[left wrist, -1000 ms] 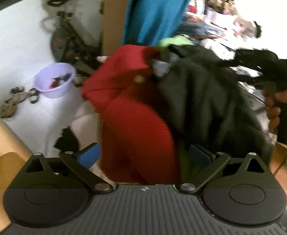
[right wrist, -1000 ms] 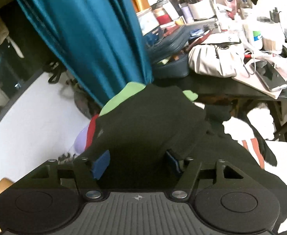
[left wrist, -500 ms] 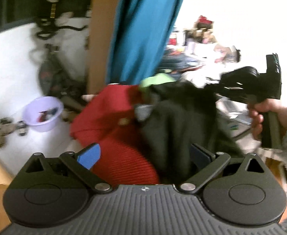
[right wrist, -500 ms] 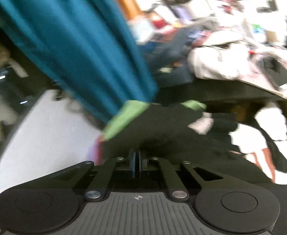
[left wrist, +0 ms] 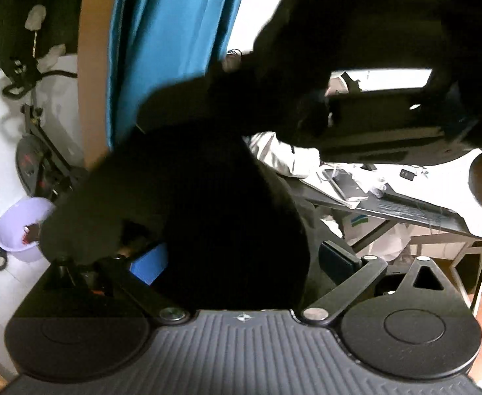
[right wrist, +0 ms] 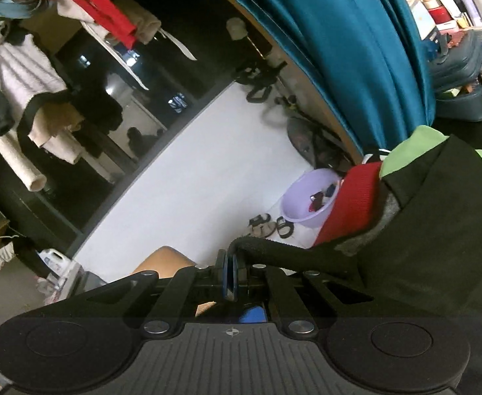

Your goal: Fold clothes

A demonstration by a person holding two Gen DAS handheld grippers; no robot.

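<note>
The right gripper [right wrist: 230, 276] has its 2 blue pads pressed together on a thin edge of the black garment [right wrist: 422, 247], which hangs from the pinch and spreads off to the right of the jaws. Beside that black cloth, on the side toward the teal curtain [right wrist: 356, 49], lie a red knitted piece [right wrist: 353, 200] and a light green piece [right wrist: 412, 148]; the green one touches the top of the black cloth.

The left gripper [left wrist: 241, 260] stands wide, and its jaws have just been closing somewhat. A dark bulge of the black garment [left wrist: 208, 214] fills the gap between its fingers; whether the pads press on the cloth cannot be told, since the fabric hides most of the blue left pad [left wrist: 150, 263].

Below the teal curtain, on the white floor, sits a lilac plastic basin [right wrist: 307, 204] holding small items, with sandals [right wrist: 270, 225] just beside it. An exercise bike [left wrist: 33, 151] stands left of the curtain in the left wrist view, and a cluttered black desk [left wrist: 405, 210] lies to the curtain's right.
</note>
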